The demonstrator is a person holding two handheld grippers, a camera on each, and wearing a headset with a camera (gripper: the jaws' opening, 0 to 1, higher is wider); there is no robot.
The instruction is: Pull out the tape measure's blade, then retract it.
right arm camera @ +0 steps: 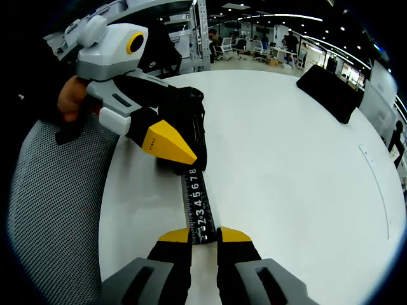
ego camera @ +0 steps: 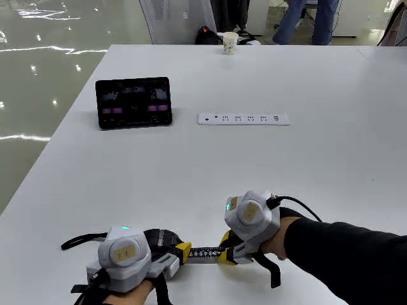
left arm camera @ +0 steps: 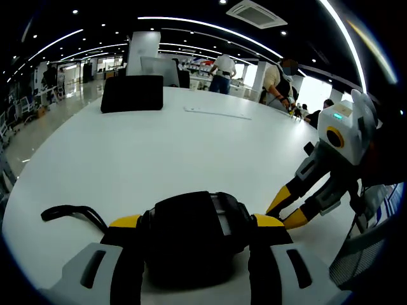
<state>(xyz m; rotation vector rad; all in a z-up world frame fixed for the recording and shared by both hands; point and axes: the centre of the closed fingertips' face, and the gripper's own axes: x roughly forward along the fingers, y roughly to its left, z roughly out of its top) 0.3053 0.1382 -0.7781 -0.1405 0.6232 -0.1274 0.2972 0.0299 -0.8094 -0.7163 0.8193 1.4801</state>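
Observation:
A black tape measure case lies near the table's front edge, with my left gripper shut on it. In the left gripper view the case sits between the yellow-tipped jaws, and its wrist strap trails off to the left. A short length of black blade with white numbers runs from the case to my right gripper. In the right gripper view that blade shows the marks 1 to 8, and my right gripper is shut on its end. The left gripper comes in from the upper left there.
A dark tablet stands propped at the back left of the white table. A white power strip lies mid-table. A paper cup sits at the far edge. People stand beyond the table.

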